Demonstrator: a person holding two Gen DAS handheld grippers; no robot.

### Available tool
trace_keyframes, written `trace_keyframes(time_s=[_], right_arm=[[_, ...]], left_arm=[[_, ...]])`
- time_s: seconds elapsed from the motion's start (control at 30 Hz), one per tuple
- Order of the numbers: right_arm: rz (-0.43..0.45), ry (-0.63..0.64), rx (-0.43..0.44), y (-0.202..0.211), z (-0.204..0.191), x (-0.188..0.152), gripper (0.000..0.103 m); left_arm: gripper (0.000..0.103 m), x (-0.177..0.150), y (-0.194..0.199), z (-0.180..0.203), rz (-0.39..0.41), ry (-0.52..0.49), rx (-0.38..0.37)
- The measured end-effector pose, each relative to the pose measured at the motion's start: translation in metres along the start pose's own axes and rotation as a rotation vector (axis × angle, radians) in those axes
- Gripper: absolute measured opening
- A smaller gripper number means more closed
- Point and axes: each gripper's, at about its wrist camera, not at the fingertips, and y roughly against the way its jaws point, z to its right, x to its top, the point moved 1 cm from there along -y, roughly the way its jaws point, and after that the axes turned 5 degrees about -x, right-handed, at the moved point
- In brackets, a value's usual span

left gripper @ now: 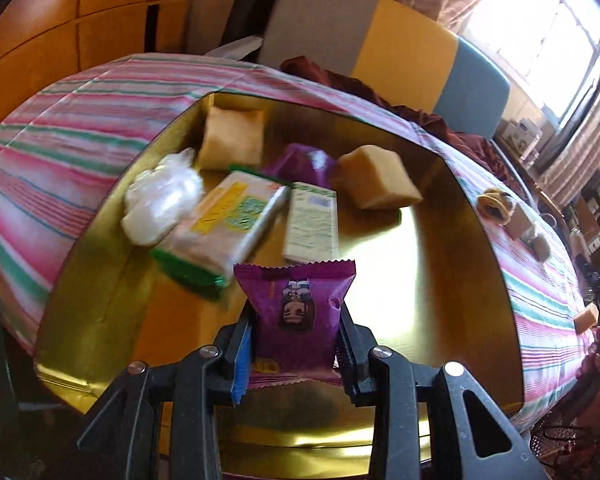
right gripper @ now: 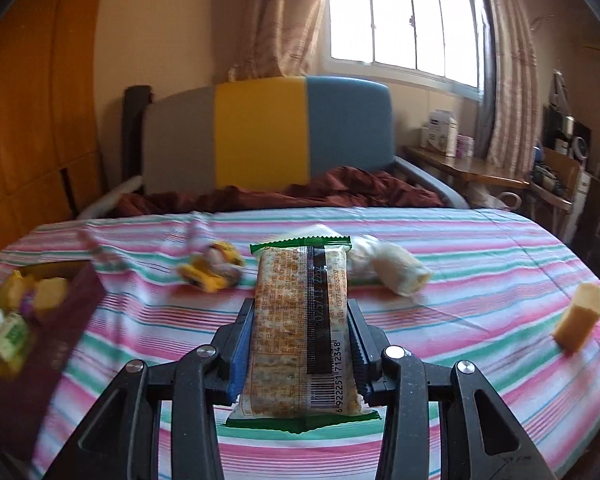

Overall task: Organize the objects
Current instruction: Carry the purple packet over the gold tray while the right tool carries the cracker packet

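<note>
Left wrist: left hand-held gripper (left gripper: pixel 296 344) is clamping purple packet (left gripper: pixel 296 304), hovering over gold box (left gripper: pixel 476 248) near its front edge; right wrist: right hand-held gripper (right gripper: pixel 300 344) is gripping cracker pack (right gripper: pixel 300 328), long axis pointing forward, above striped bed (right gripper: pixel 480 248); box (right gripper: pixel 56 320) is lying leftward.

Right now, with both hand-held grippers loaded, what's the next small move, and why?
Probably open the left hand-held gripper and drop the purple snack packet into the gold box. The packet is clamped right above the box's bare floor, beside the snacks already inside. The right hand-held gripper holds its cracker pack over the striped bedsheet, with the box off to one side.
</note>
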Motion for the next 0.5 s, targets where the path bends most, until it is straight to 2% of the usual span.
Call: trace_keyframes(time_s=[0.13, 0.3, 0.43, 0.5], right_arm=[[0.027, 0.022, 0.113, 0.02, -0.039, 0.009, 0.042], [0.021, 0.029, 0.247, 0.04, -0.08, 0.011, 0.042], [0.031, 0.078, 0.322, 0.054, -0.112, 0.008, 0.042], [0.032, 0.1, 0.35, 0.06, -0.125, 0.005, 0.042]], left_arm=[[0.035, 0.005, 0.004, -0.01, 0.005, 0.024, 0.008], [0.035, 0.011, 0.003, -0.019, -0.025, 0.011, 0.066], [0.036, 0.014, -0.002, -0.029, -0.073, -0.001, 0.119], [0.037, 0.014, 0.0, -0.033, -0.056, 0.014, 0.135]])
